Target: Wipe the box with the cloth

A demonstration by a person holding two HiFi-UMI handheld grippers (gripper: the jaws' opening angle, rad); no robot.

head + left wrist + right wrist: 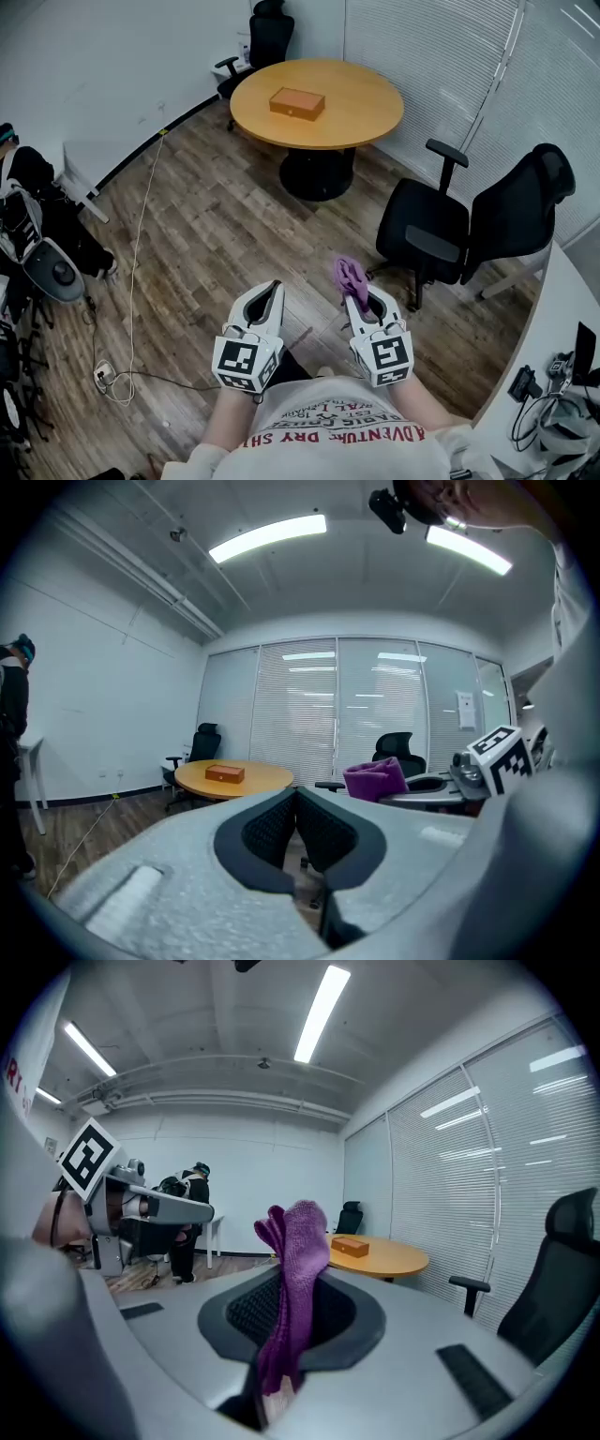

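Note:
A small brown box (297, 102) lies on the round wooden table (361, 120) far ahead; it also shows as the box (224, 773) and the box (349, 1247) in the gripper views. My right gripper (357, 295) is shut on a purple cloth (351, 277), which stands up between its jaws as a folded strip (292, 1274). My left gripper (271, 293) is shut with nothing between its pads (297, 827). Both grippers are held close to my body, well short of the table. From the left gripper view the cloth (375, 780) shows at the right.
A black office chair (469, 225) stands to the right, between me and the table. Another black chair (262, 42) sits behind the table by the wall. A white cable (136, 253) runs along the wooden floor at the left. A person in black (187, 1218) stands by gear at the left.

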